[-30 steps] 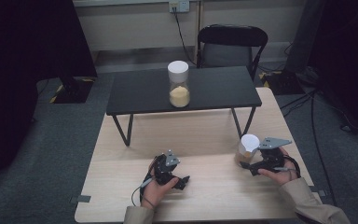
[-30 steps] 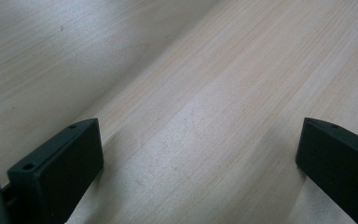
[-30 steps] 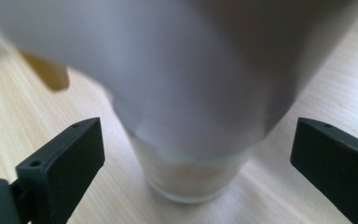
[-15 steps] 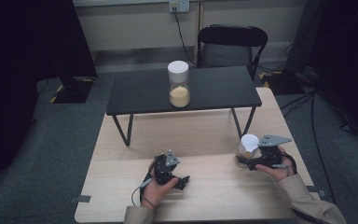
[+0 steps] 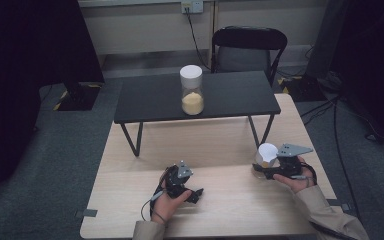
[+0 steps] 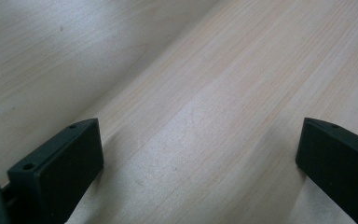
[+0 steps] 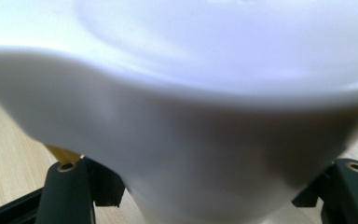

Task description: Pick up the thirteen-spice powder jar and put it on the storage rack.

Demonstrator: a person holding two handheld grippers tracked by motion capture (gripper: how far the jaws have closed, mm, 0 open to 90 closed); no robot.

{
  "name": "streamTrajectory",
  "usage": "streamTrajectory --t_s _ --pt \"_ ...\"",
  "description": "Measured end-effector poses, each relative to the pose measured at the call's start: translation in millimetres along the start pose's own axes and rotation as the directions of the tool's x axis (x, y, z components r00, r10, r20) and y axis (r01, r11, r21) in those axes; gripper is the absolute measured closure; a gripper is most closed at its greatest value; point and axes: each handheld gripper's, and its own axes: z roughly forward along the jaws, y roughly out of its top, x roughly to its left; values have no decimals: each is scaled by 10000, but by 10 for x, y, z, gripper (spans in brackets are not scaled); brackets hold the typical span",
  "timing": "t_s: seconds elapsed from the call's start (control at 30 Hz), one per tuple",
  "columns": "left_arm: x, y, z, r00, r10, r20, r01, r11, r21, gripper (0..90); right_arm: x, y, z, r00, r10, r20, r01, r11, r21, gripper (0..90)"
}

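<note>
Between the two black jaws of the right gripper sits a small white plastic cup with a flared rim, and the jaws have just been closing on its lower body, which they now clamp from either side. Seen along the right gripper, the cup's wall bulges over both jaws, with a speck of yellow at its lower left that I cannot identify. It stands near the right edge of the pale wooden table. I judge it light, thin-walled and easily squashed, smooth enough to slip; a gentle hold low on the body, where it narrows, seems safest.

Further left, the left gripper rests on the tabletop, jaws spread wide over bare wood. Beyond, a clear jar with a white lid, part-filled with yellow grains, stands on a low black table.

No label or writing can be read anywhere.
</note>
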Motion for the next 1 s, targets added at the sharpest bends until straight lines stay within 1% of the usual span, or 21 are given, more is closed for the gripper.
streamTrajectory --t_s 0.3,0.43,0.57,0.63,0.8,1.0 --pt "0 0 0 10000 -2 1 2 10000 -2 0 26 16 10 9999 -44 121 44 10000 -24 305" --pt "0 0 0 10000 -1 2 1 10000 -1 0 21 68 15 10000 -20 -30 20 10000 3 305" --pt "0 0 0 10000 0 1 0 10000 1 0 37 142 32 9998 -90 -168 92 9999 87 305" --pt "0 0 0 10000 -2 2 2 10000 -2 0 38 172 41 9997 -30 -260 32 10000 76 305" --pt "0 -2 0 10000 -10 2 10 10000 -8 0 57 274 67 9990 -133 -432 139 9998 124 305" --pt "1 -1 0 10000 -2 5 2 10000 -5 0 79 401 98 9977 -55 -682 69 9998 199 305"
